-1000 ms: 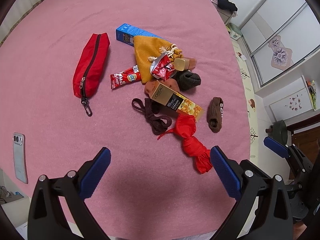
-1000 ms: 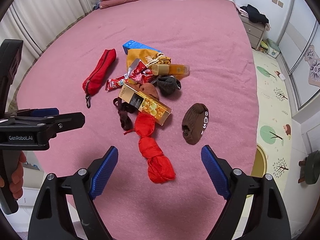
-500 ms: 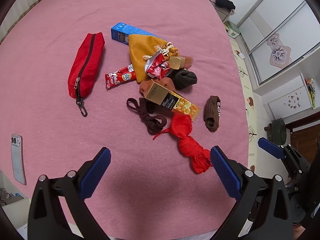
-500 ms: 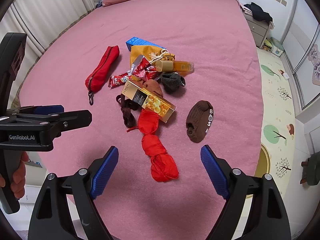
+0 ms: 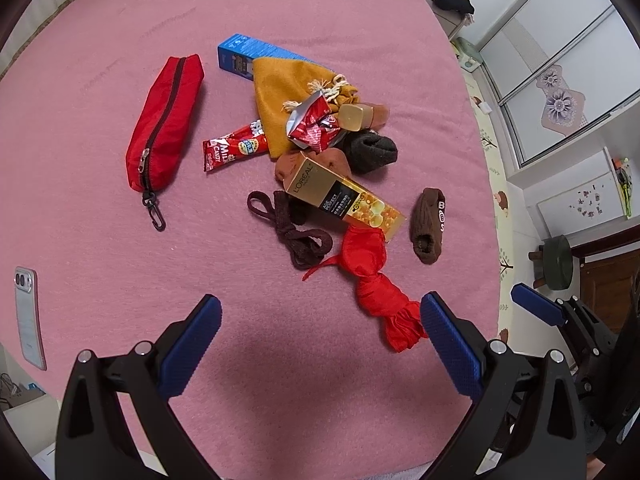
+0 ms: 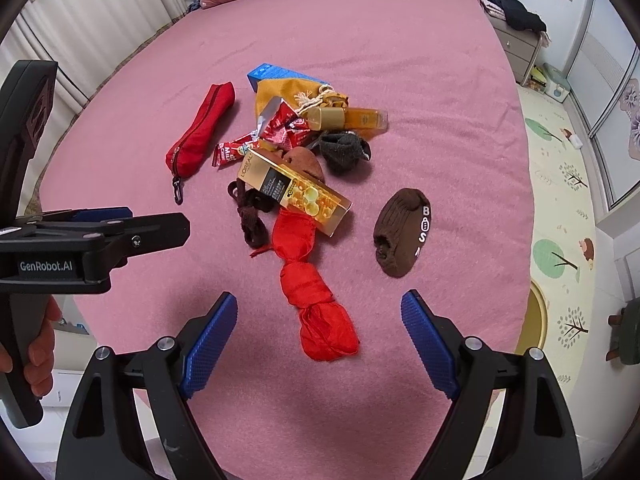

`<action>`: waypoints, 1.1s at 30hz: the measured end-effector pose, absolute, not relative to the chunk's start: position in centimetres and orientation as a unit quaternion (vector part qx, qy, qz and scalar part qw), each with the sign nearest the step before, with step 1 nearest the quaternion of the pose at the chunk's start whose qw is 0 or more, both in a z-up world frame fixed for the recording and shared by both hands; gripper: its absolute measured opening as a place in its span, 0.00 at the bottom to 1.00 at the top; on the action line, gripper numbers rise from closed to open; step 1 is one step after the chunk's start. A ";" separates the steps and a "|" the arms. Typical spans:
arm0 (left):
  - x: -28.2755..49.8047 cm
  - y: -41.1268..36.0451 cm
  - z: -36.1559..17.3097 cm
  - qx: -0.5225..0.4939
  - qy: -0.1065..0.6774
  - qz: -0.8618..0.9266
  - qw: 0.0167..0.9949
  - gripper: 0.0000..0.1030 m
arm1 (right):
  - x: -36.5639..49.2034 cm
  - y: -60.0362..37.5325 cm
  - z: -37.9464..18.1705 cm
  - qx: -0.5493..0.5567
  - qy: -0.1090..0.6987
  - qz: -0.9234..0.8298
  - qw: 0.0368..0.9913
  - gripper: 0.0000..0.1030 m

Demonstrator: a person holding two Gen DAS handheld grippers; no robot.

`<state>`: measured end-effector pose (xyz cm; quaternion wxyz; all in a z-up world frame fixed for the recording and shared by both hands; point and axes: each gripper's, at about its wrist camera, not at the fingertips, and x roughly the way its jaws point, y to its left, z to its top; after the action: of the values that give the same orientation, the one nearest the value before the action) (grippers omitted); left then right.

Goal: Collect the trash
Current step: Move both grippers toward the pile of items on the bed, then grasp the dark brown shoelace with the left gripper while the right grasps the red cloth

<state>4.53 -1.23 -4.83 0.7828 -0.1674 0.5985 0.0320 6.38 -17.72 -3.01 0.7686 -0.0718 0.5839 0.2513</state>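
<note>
From the left wrist view: my left tool (image 5: 320, 332) hovers wide open and empty over the near edge of the pink bed (image 5: 100, 240). The trash sits mid-pile, well ahead of it: a crumpled red foil wrapper (image 5: 311, 124) lies on a mustard pouch (image 5: 280, 92), and a milk candy wrapper (image 5: 234, 148) lies flat just left of that. A gold carton (image 5: 344, 196) angles across brown socks. I judge both wrappers feather-light, crinkly and slick, best pinched at a raised edge. The carton looks stiff but crushable, so I would take it across its narrow sides.

From the right wrist view: my right tool (image 6: 320, 336) is also spread wide, holding nothing, above the near end of a twisted red cloth (image 6: 312, 284). The foil wrapper (image 6: 282, 124) stands up at the pile's far side, and the carton (image 6: 294, 192) is nearer. A lone brown sock (image 6: 404, 236) lies to the right, apart.
</note>
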 end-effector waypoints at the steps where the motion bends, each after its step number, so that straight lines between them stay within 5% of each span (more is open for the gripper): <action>1: 4.6 -1.2 -5.0 -0.168 0.600 0.032 0.782 0.96 | 6.4 -17.6 -3.2 -0.072 0.585 0.252 0.767 0.79; 5: 5.2 -0.9 -5.9 -0.168 0.604 0.035 0.778 0.96 | 6.6 -17.4 -4.3 -0.069 0.596 0.259 0.757 0.70; 25: 9.2 0.8 -12.4 -0.199 0.627 0.047 0.751 0.96 | 8.4 -15.1 -12.8 -0.075 0.644 0.261 0.716 0.67; 29: 9.9 1.1 -13.5 -0.212 0.632 0.051 0.744 0.96 | 8.2 -14.5 -14.6 -0.083 0.657 0.268 0.700 0.56; 33: 10.6 1.4 -14.4 -0.211 0.637 0.058 0.739 0.96 | 7.6 -13.9 -15.1 -0.083 0.659 0.288 0.690 0.35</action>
<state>10.56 1.38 -14.37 0.7395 -0.2113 0.6365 0.0577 7.58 -13.90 -15.15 0.6900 -0.0831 0.6588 0.2881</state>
